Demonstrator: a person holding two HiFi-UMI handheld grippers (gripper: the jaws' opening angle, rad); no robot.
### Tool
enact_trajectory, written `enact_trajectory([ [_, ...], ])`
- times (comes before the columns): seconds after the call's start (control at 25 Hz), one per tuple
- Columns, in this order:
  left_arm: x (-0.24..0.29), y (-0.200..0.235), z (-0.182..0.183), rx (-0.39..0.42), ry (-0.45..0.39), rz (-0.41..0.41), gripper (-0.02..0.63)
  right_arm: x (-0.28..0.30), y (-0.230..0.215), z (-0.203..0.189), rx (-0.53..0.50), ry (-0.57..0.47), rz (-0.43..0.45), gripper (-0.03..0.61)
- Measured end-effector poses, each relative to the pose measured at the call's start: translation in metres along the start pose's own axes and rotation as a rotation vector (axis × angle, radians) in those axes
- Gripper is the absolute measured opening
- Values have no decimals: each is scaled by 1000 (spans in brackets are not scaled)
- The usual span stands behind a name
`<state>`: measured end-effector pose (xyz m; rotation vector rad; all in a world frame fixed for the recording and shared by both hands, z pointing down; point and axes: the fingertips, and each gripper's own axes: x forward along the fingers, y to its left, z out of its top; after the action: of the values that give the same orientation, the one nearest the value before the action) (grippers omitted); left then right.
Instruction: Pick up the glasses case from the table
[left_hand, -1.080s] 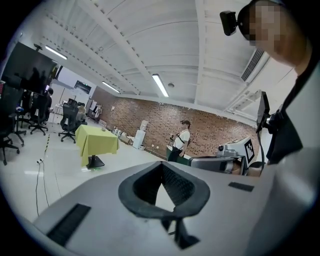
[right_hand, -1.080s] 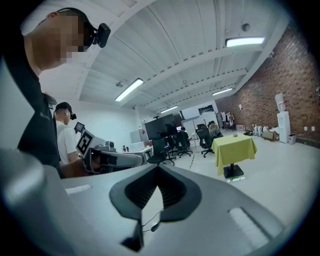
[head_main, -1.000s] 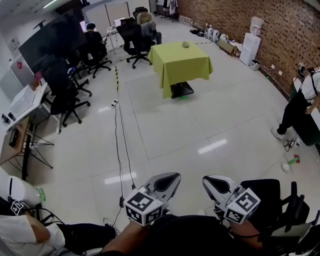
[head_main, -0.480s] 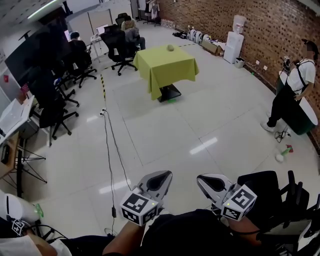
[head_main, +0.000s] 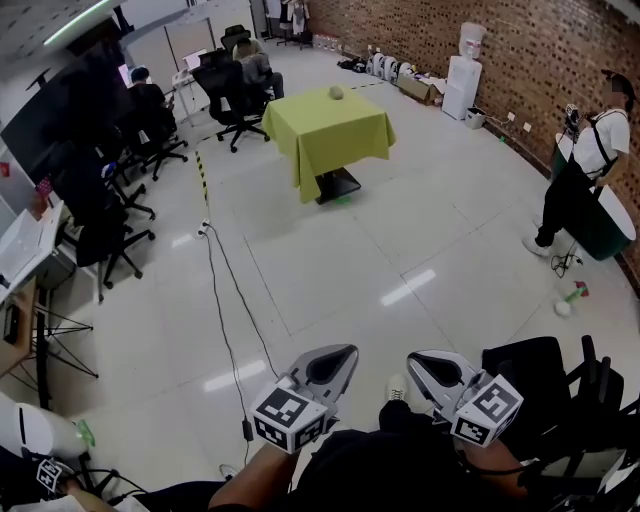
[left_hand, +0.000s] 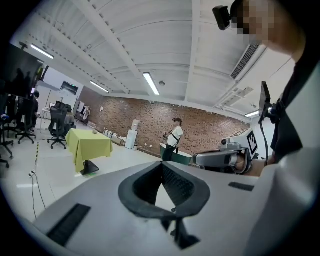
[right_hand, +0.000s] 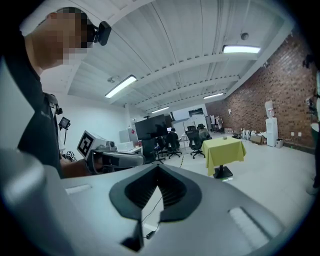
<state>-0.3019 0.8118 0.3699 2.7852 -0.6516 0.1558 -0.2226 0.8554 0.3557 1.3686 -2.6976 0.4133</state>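
The step in hand is judged to be the approach, with no pick-up begun. The left gripper and the right gripper are held low and close to the body, side by side, and both are clenched on nothing: in each gripper view the ribbed pads are seen to meet at the tip, with only bare floor showing through the gap behind them. The table, draped in a yellow-green cloth, is found far ahead of both grippers and well apart from them, across a wide stretch of tiled floor. It sits left of the line along the left gripper's jaws and right of the line along the right gripper's jaws. A small pale object is seen on the cloth near its far edge and is taken to be the glasses case. The whole floor would have to be crossed next, a gripper released before the case is reached, and its jaws brought round the case. A cable is laid on the floor ahead and to the left of the left gripper, and could be caught underfoot. The object is too small for its shape, lid or lie to be made out, so its identity cannot be confirmed. The hands are covered by the grippers' marker cubes, and the table's far side is hidden.
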Motion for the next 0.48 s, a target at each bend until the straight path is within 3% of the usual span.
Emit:
enact_trajectory([
  [0.48,90,43,22,5,4,-5,3,30,-104,13,31,-2,0,2],
])
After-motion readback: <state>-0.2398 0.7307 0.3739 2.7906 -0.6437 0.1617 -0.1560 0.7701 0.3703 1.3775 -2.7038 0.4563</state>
